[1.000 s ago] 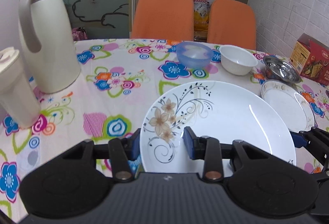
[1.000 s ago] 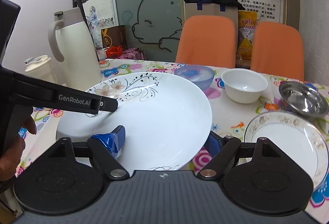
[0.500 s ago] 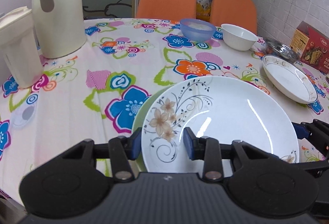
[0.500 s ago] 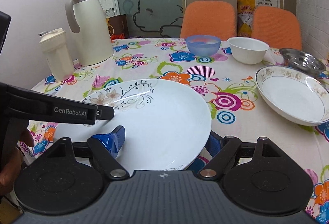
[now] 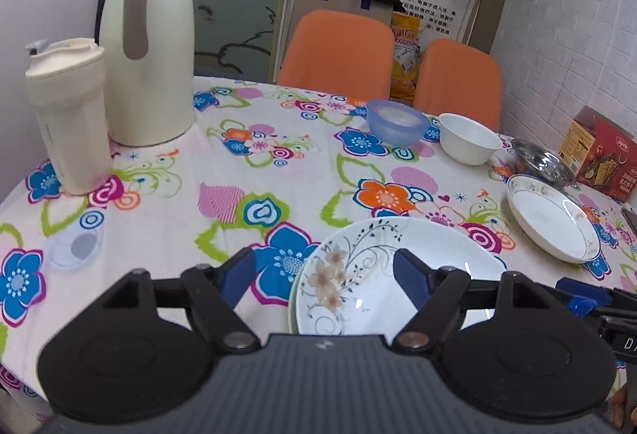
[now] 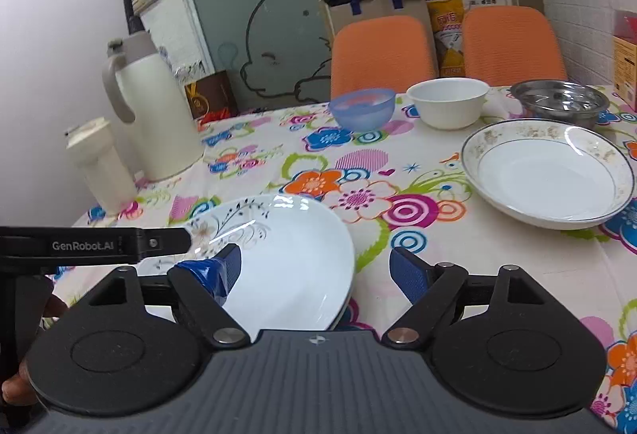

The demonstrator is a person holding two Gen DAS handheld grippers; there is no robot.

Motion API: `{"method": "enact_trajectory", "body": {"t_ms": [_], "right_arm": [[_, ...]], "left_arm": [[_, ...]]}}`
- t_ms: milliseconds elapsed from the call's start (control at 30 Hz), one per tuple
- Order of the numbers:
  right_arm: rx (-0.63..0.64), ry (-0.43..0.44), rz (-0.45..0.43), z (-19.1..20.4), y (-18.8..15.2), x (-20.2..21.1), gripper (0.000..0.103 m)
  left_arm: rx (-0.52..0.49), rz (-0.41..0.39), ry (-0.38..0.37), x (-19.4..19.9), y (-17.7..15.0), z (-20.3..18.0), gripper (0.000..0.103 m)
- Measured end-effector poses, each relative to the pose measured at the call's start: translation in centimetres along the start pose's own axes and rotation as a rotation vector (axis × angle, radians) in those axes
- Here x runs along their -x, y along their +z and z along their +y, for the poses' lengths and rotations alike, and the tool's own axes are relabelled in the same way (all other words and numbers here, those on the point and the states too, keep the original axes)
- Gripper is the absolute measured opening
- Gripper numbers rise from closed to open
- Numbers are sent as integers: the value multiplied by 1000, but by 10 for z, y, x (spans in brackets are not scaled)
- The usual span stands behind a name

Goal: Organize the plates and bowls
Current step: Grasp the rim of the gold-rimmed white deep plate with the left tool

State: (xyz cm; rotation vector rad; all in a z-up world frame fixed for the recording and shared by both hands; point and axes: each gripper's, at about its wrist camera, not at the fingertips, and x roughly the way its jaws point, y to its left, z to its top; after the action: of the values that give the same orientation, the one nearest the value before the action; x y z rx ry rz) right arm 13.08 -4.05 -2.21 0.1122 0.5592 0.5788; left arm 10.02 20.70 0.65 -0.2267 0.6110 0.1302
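Observation:
A white plate with a flower print lies on a pale green plate at the table's near edge. My left gripper straddles the white plate's left rim. Its jaws are opening and the pads stand off the rim. One of its fingers reaches over the plate from the left in the right wrist view. My right gripper is open around the plate's right rim, one pad above the plate and the other beside it, with a gap to the edge.
Farther back stand a blue bowl, a white bowl, a steel bowl and a gold-rimmed deep plate. A cream jug and a tumbler stand at the left. A red box sits far right, and orange chairs stand behind the table.
The white plate came down toward the near edge onto the green plate. My left gripper's jaws, shut on its rim before, have spread apart. Both grippers drew back with it.

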Motion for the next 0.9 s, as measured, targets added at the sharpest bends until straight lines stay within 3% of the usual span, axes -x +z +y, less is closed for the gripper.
{"method": "enact_trajectory", "body": {"t_ms": [133, 200, 400, 500, 700, 900], "right_arm": [[-56, -19, 27, -25, 0, 16, 69], [-88, -50, 40, -40, -2, 27, 70], [-166, -272, 45, -87, 15, 60, 70], [-203, -315, 26, -118, 28, 69, 70], [-147, -357, 84, -161, 51, 34, 70], [-131, -353, 144, -185, 61, -6, 70]], "left_arm": [[-5, 36, -47, -1, 7, -10, 88], [-32, 54, -73, -5, 11, -23, 87], [-124, 107, -185, -31, 33, -80, 87], [-169, 144, -255, -55, 47, -112, 87], [-225, 272, -346, -132, 68, -176, 87], [-223, 380, -321, -196, 72, -214, 87]]}}
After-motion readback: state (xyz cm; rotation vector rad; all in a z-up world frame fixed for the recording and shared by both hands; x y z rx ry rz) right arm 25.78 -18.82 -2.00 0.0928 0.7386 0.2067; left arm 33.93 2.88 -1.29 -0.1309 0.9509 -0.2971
